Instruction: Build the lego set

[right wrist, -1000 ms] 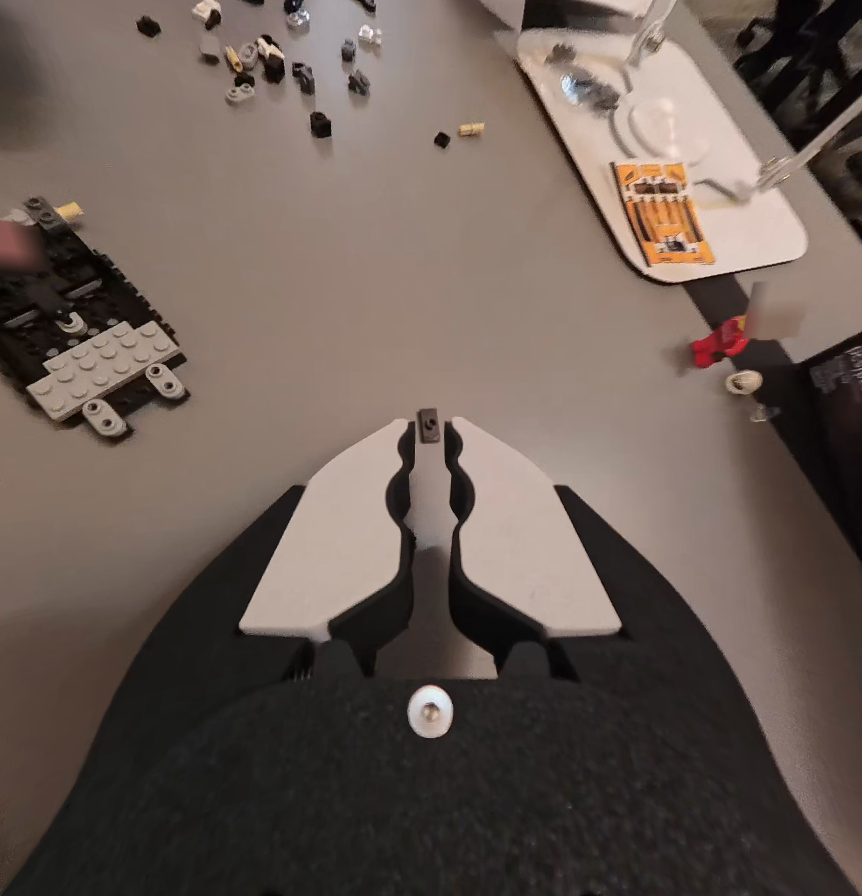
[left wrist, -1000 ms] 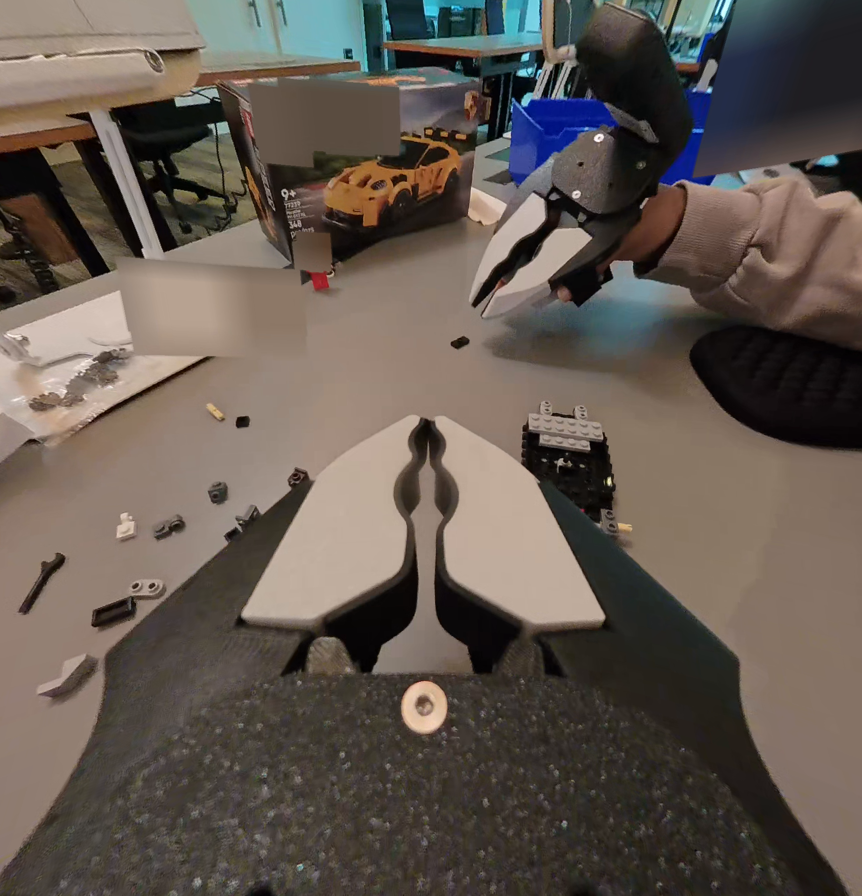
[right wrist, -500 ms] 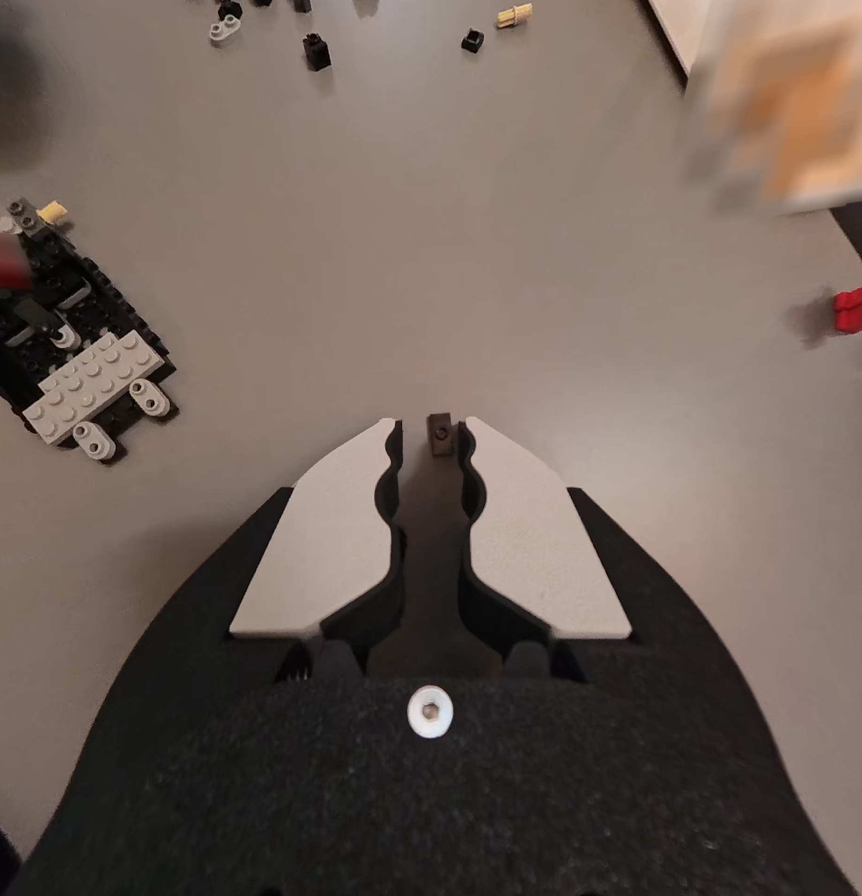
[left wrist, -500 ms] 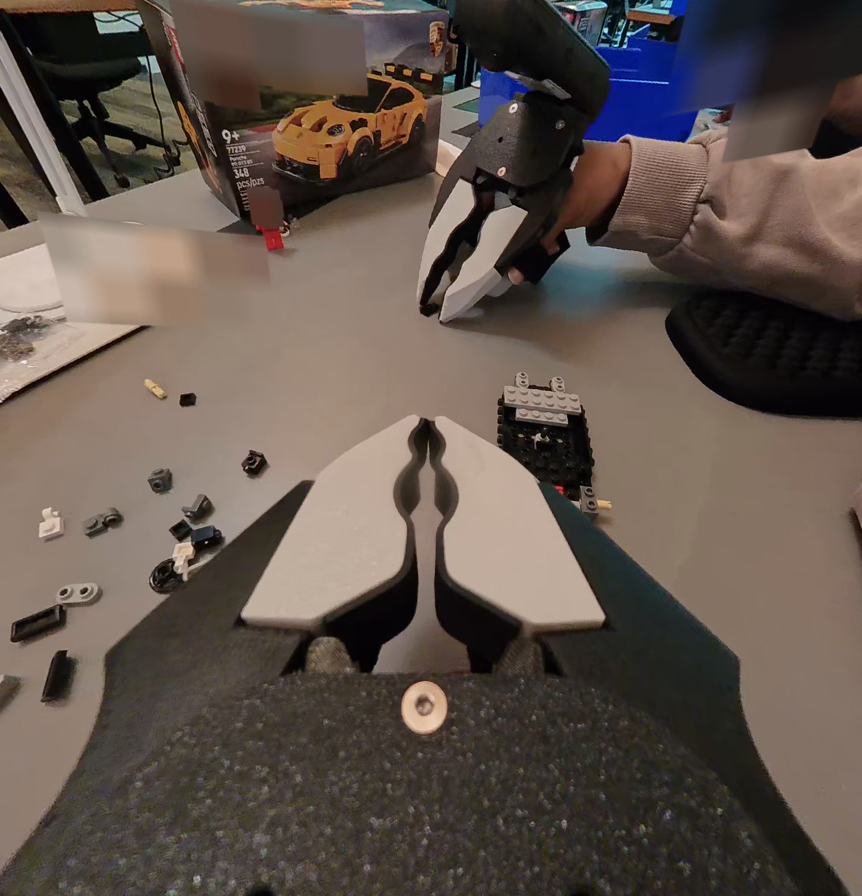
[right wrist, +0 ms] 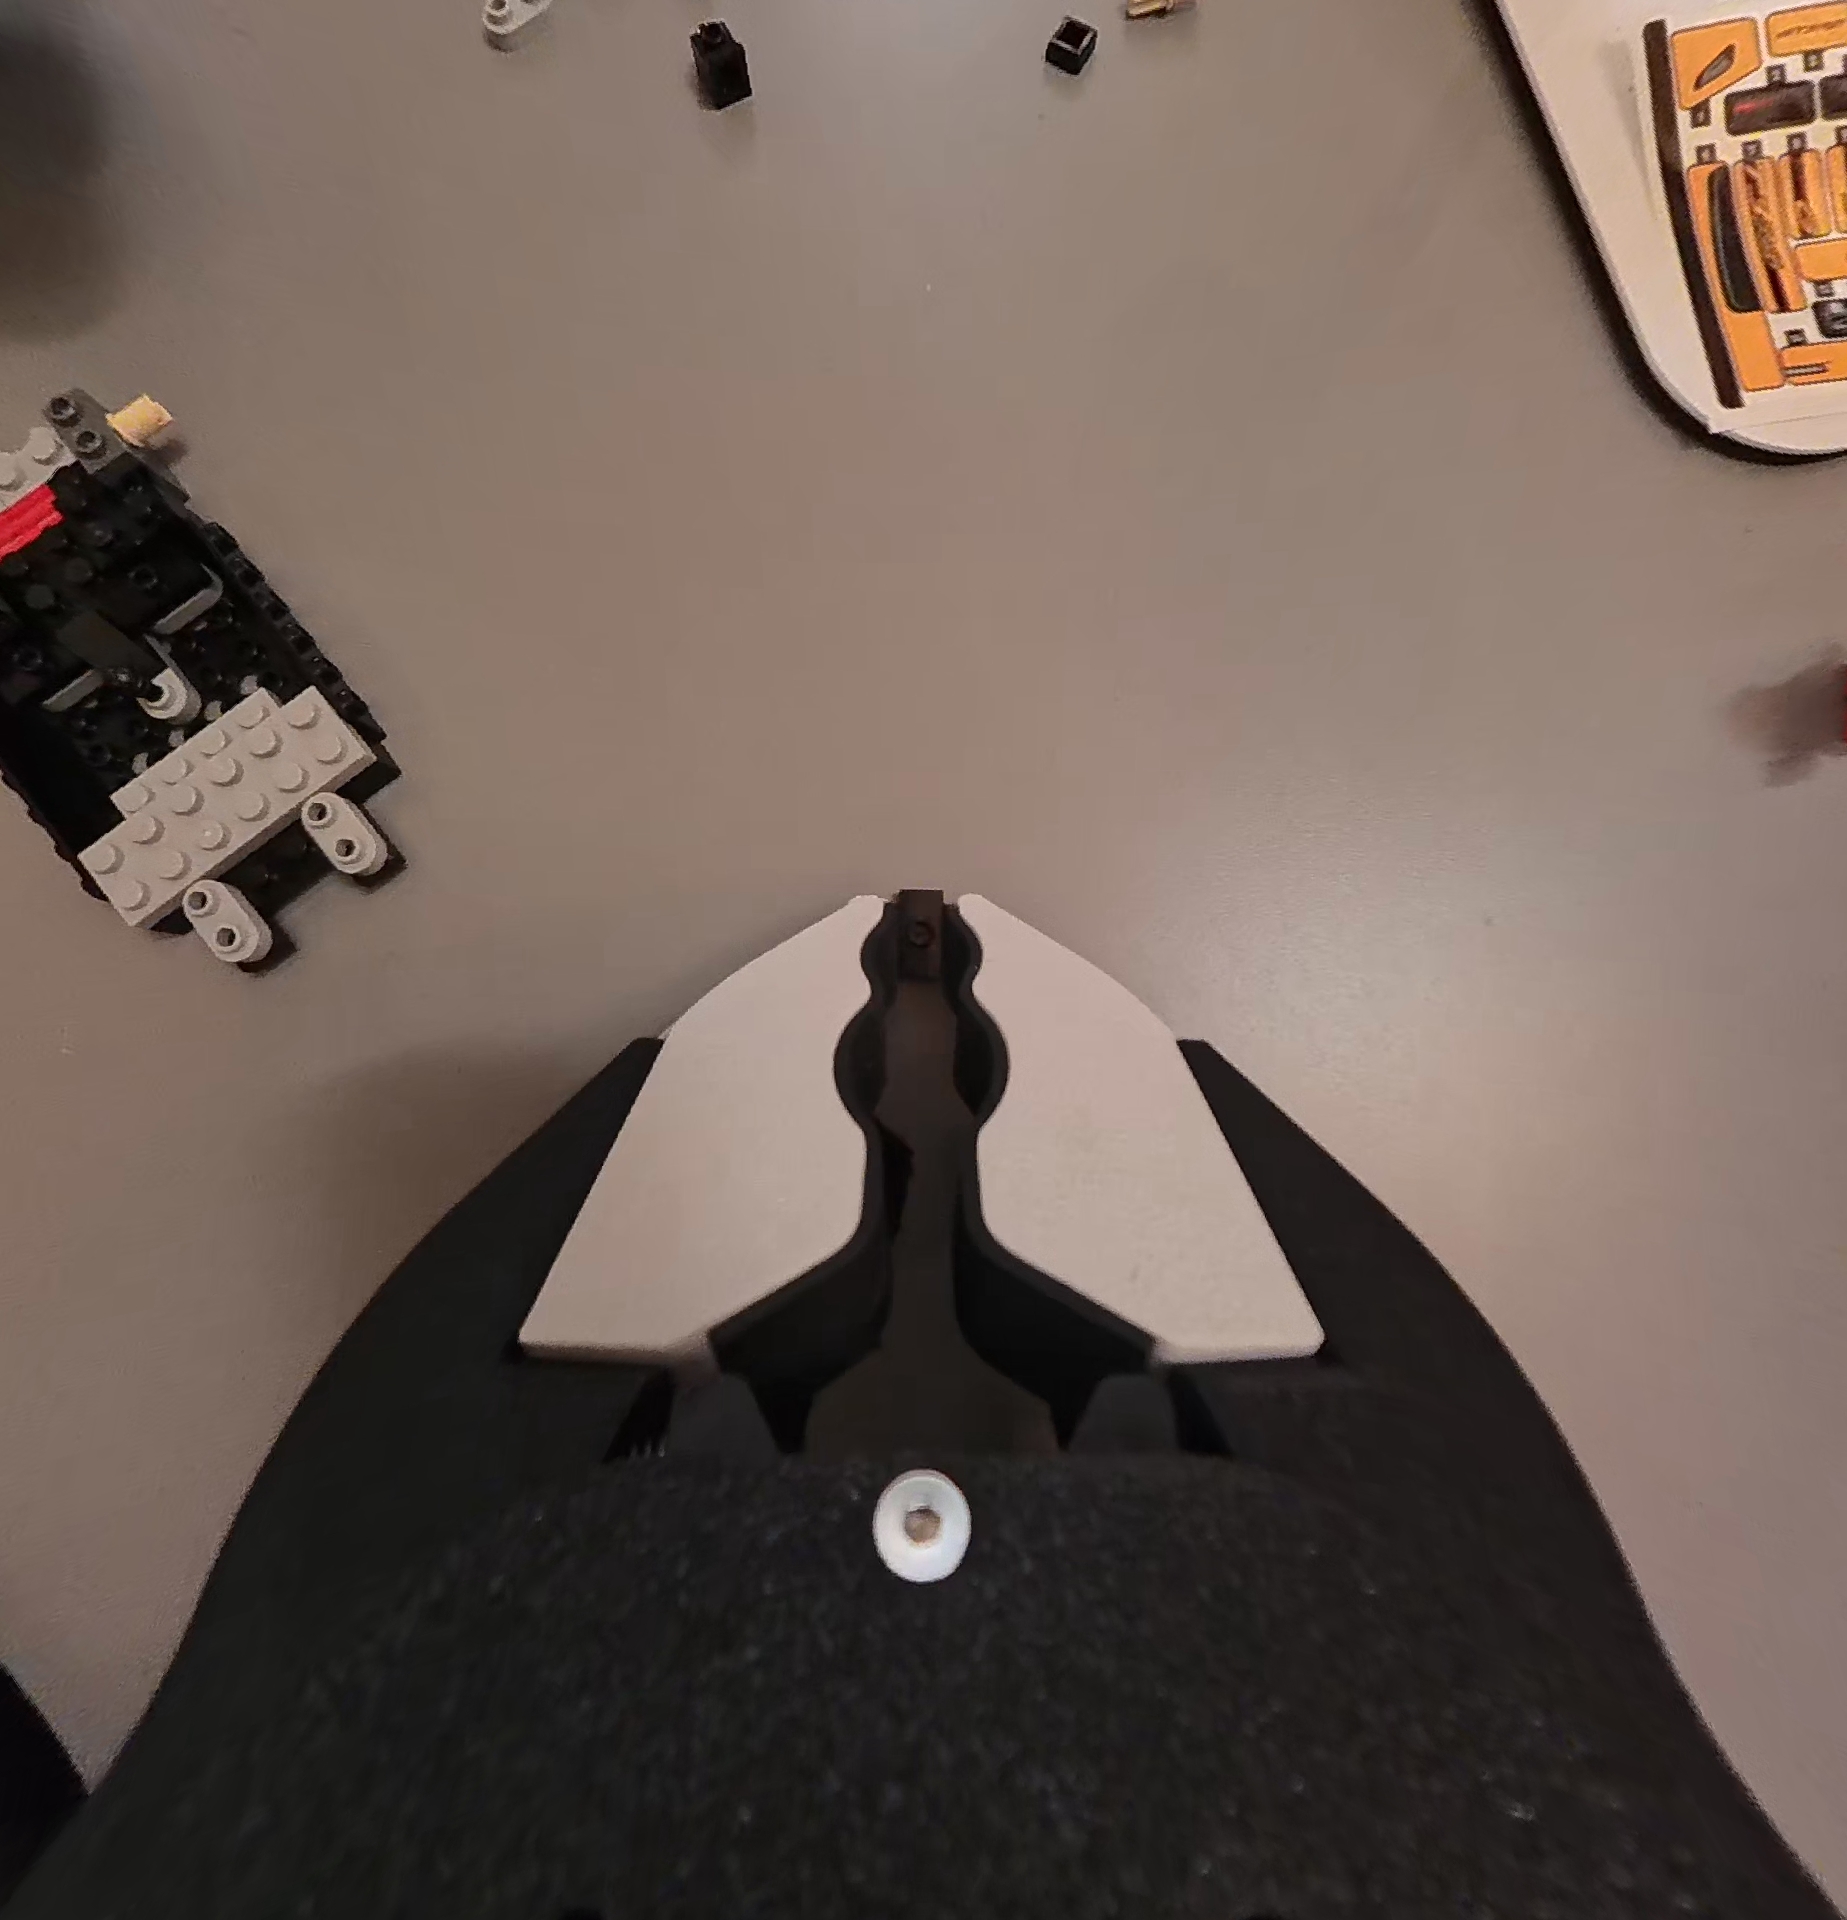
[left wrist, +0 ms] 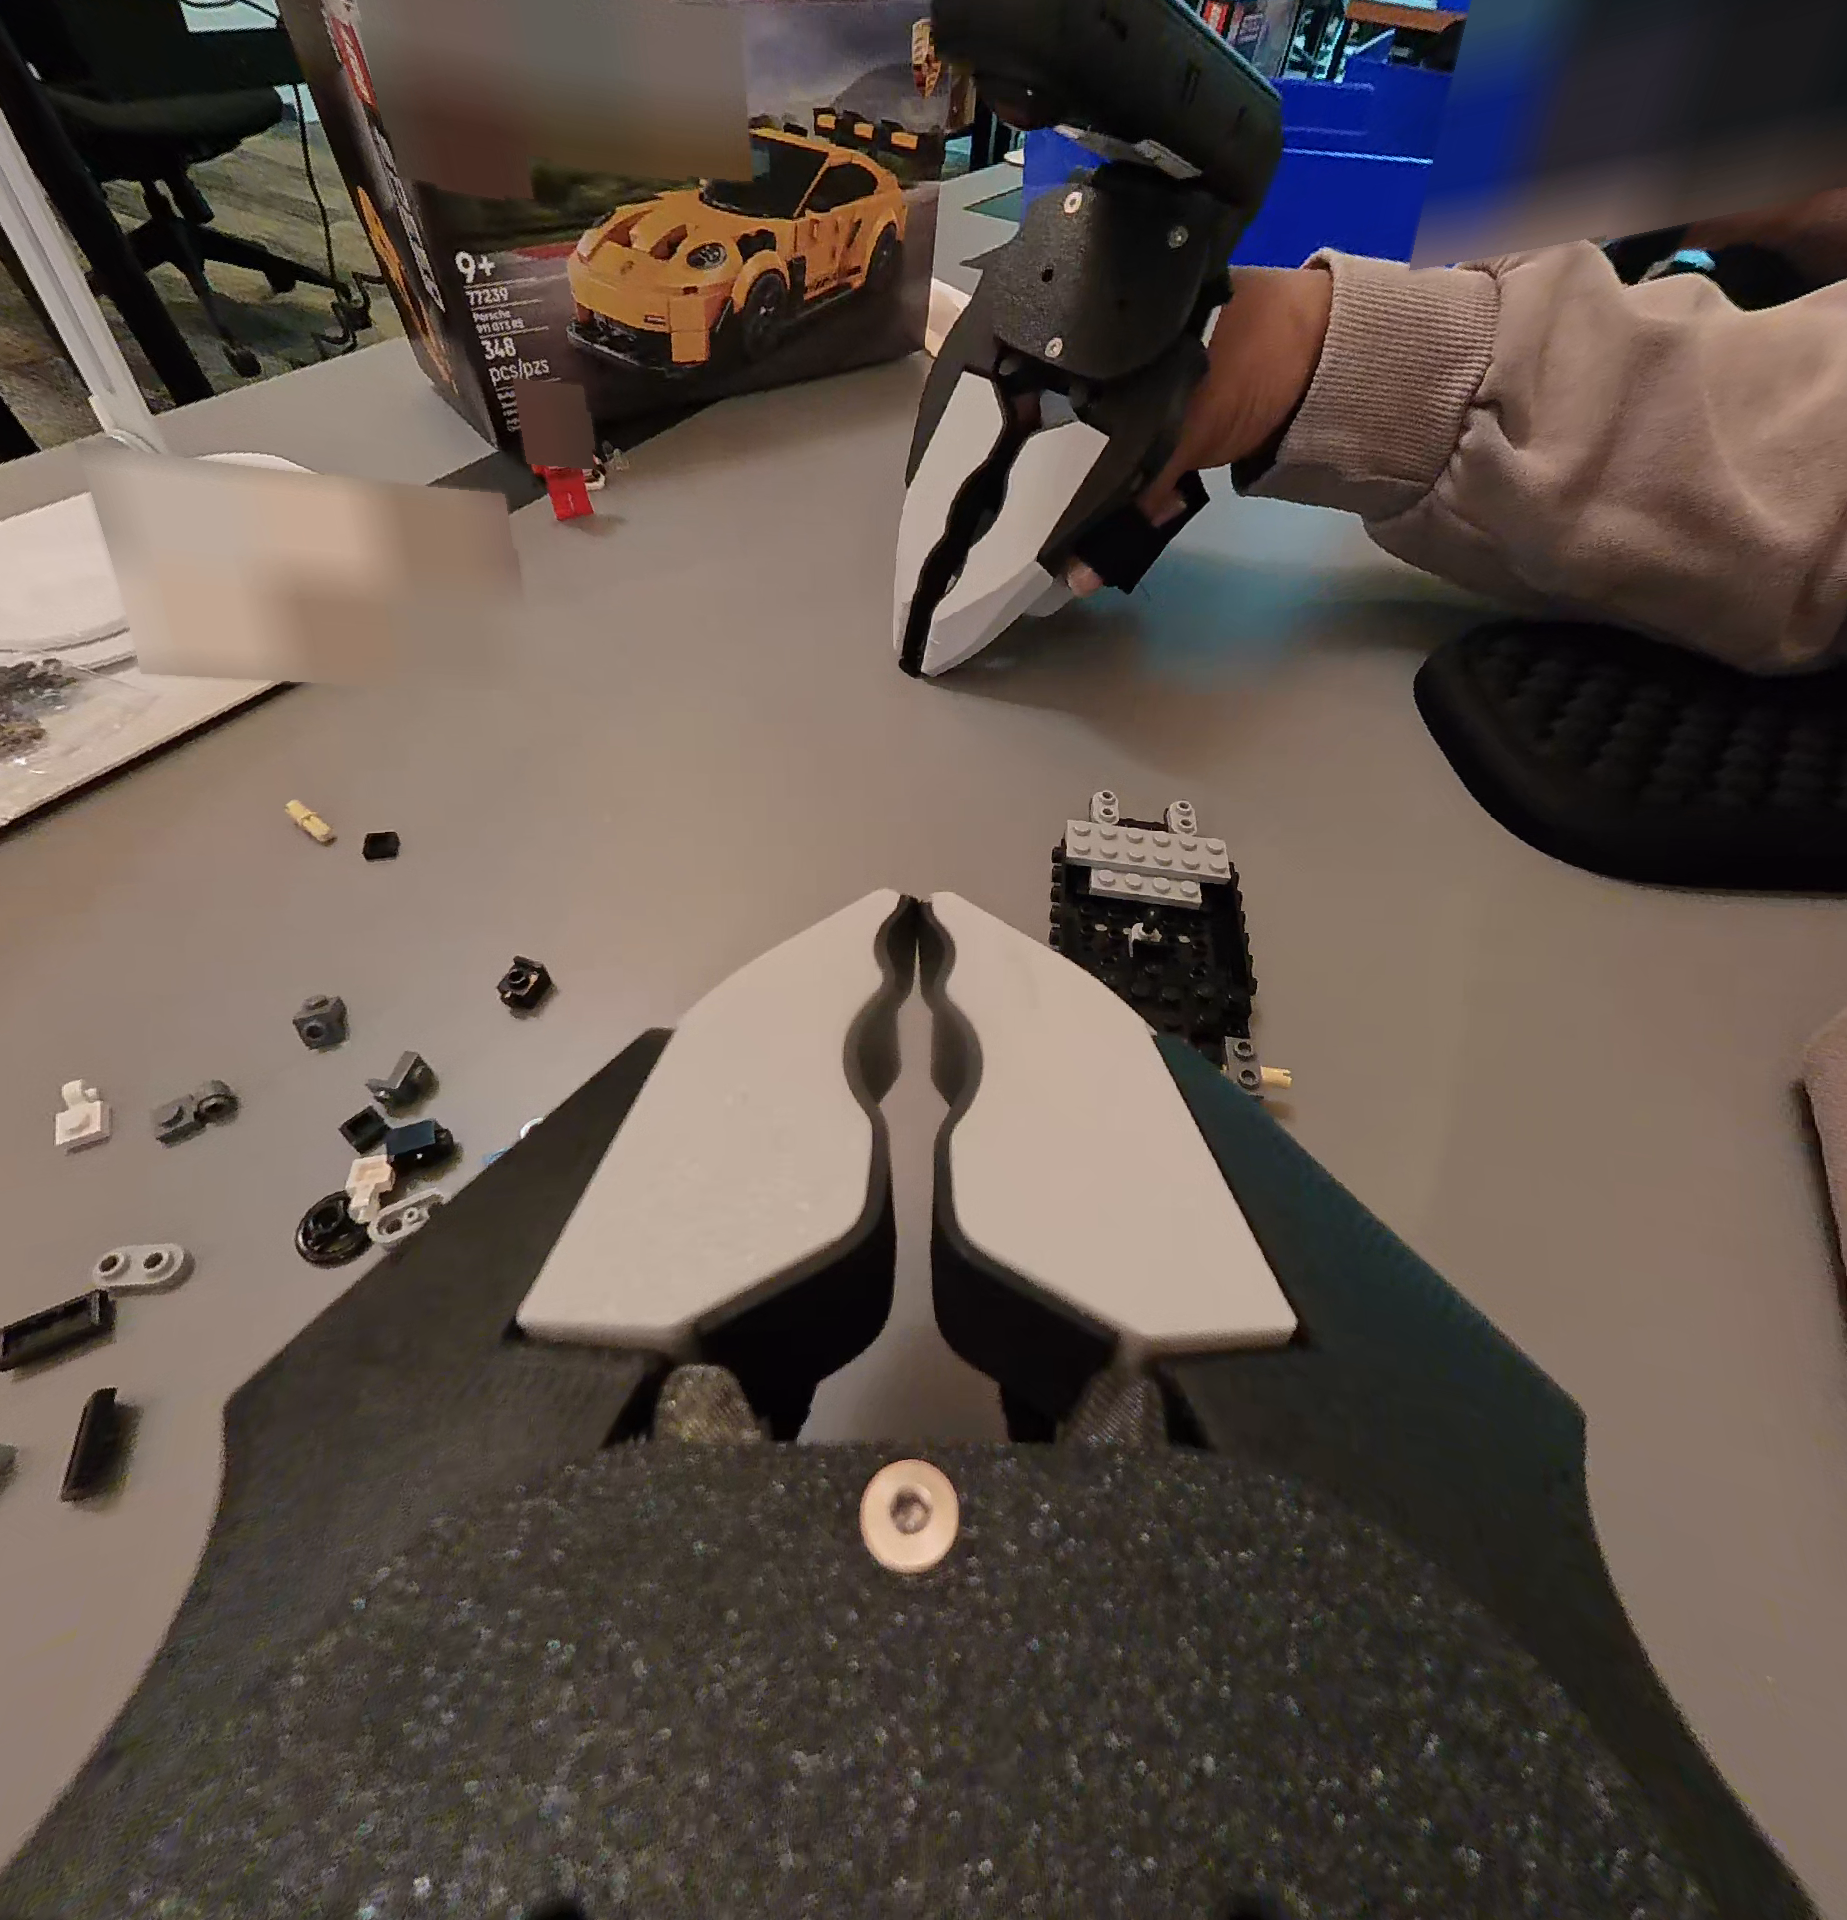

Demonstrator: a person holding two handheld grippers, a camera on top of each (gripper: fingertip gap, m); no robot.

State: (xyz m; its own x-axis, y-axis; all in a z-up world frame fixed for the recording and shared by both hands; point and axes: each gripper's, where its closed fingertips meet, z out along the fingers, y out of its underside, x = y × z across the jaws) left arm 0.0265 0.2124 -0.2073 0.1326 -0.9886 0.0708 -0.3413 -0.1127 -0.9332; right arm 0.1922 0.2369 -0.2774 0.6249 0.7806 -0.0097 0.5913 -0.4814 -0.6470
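- Jaws on the left gripper [left wrist: 917,906] are pinched together with nothing in them, hovering over the grey tabletop [left wrist: 690,748]; the half-built black chassis [left wrist: 1153,930] sits just right of the tips, loose pieces [left wrist: 379,1132] scattered left.
- Right gripper [right wrist: 921,906] has its jaws clamped on a small dark brick [right wrist: 919,933] down at the tabletop, chassis off to the left, sticker sheet [right wrist: 1776,197] top right.

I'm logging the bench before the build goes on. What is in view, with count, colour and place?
Partial lego assembly: one, black with grey plates, table left in right wrist view.
Small dark piece: one, between right gripper's tips.
Loose pieces: many, black, grey, white, left of left gripper.
Set box: one, yellow car picture, far table.
Sticker sheet: one, orange.
Red piece: one, before box.
Pad: one, black, under the sleeve.
Table: grey.
Left gripper: shut, empty.
Right gripper: shut on small dark piece.
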